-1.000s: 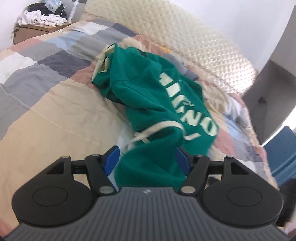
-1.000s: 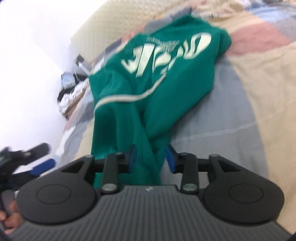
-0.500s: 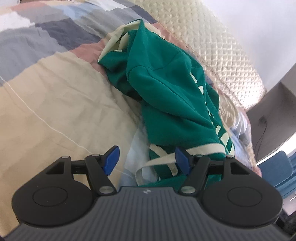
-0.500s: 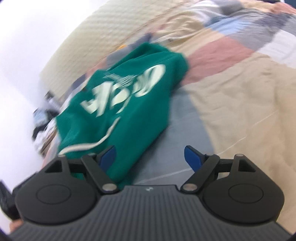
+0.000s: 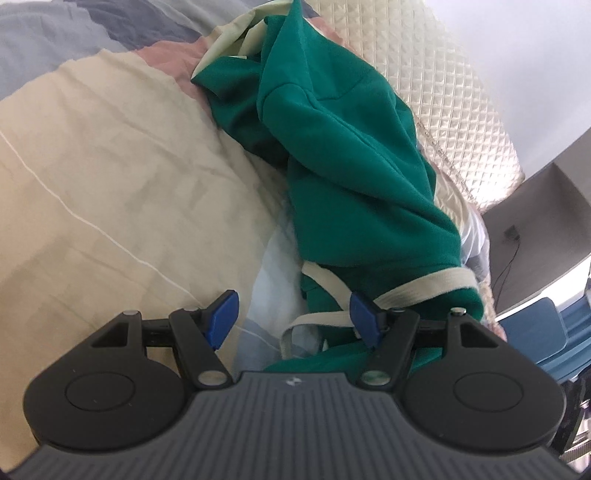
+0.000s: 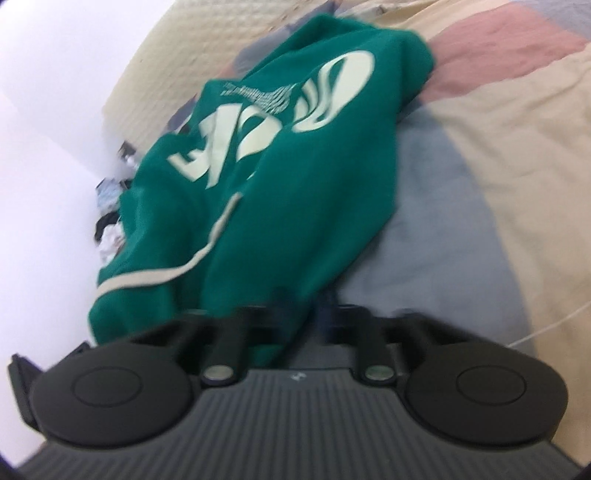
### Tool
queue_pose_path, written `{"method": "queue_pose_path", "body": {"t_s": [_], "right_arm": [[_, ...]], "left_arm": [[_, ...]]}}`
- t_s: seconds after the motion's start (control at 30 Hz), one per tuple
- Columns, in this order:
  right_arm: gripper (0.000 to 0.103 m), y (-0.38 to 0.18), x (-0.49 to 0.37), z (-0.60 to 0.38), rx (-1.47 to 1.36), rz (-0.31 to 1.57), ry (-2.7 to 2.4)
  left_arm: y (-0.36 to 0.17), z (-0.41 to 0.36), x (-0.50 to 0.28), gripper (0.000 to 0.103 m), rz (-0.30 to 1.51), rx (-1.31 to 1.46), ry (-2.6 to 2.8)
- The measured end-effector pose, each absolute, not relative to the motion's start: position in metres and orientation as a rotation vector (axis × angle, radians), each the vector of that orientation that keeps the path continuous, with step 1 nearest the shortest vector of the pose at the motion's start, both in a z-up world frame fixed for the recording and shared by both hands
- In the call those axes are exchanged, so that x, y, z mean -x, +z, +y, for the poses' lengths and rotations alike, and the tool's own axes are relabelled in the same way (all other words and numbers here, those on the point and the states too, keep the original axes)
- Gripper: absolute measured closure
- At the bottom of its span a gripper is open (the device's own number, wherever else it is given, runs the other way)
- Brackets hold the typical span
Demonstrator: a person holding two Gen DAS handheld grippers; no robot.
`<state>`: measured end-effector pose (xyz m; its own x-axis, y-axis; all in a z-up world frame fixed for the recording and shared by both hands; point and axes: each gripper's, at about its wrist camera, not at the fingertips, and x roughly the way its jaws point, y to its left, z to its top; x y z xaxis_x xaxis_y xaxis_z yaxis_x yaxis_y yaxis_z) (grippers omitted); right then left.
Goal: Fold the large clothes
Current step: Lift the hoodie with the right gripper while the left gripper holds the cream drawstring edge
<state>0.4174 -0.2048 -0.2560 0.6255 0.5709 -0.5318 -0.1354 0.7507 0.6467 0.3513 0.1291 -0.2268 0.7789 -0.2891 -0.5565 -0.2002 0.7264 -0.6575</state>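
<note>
Folding not yet begun, by the look of it: green sweatshirt (image 5: 343,155) lies bunched and twisted on the patchwork quilt (image 5: 110,177), running from upper centre to lower right of the left wrist frame, with no flat panel or clean crease visible. Spreading the garment and making every fold appear to remain.

Left gripper (image 5: 291,317) stands at the bottom of its frame with the jaws well apart; a cream trim band (image 5: 424,284) and some green cloth lie between the blue pads (image 5: 221,314), but neither pad presses on them, so nothing is held.

Right gripper (image 6: 306,314) is blurred at lower centre of its frame. Its jaws have just been closing and now stand drawn together, with a fold of green cloth entering between them; the grip appears to be on the sweatshirt's near edge.

Right wrist view alone shows the large cream lettering (image 6: 280,122) on the garment. Left wrist view alone shows the cream hood lining (image 5: 236,33) at top centre, the quilted headboard (image 5: 454,99) at upper right, and a blue chair (image 5: 532,328) at right edge.
</note>
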Motion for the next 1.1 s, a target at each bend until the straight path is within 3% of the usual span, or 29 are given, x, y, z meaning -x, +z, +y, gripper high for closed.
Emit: {"method": "queue_pose_path", "body": {"t_s": [0.37, 0.7, 0.83, 0.93, 0.97, 1.0, 1.03, 1.1], "right_arm": [[0.099, -0.191, -0.389, -0.229, -0.551, 0.571, 0.386], [0.1, -0.199, -0.374, -0.293, -0.546, 0.505, 0.009], [0.097, -0.218, -0.374, -0.309, -0.809, 0.563, 0.099], [0.095, -0.227, -0.374, -0.29, -0.851, 0.615, 0.175], [0.094, -0.23, -0.375, -0.281, -0.867, 0.642, 0.197], [0.085, -0.234, -0.377, -0.275, -0.89, 0.669, 0.218], [0.066, -0.237, -0.378, -0.27, -0.924, 0.693, 0.237], [0.042, -0.246, -0.375, -0.263, -0.998, 0.712, 0.276]], "left_arm": [[-0.215, 0.126, -0.335, 0.032, 0.641, 0.807, -0.084], [-0.219, 0.133, -0.332, 0.032, 0.629, 0.871, -0.101], [-0.216, 0.138, -0.335, 0.031, 0.583, 0.905, -0.134], [-0.213, 0.143, -0.334, 0.031, 0.525, 0.947, -0.186], [-0.211, 0.144, -0.333, 0.031, 0.506, 0.965, -0.204], [-0.209, 0.145, -0.332, 0.03, 0.491, 0.982, -0.217], [-0.207, 0.147, -0.331, 0.029, 0.466, 0.999, -0.234], [-0.201, 0.149, -0.329, 0.022, 0.428, 1.004, -0.259]]}}
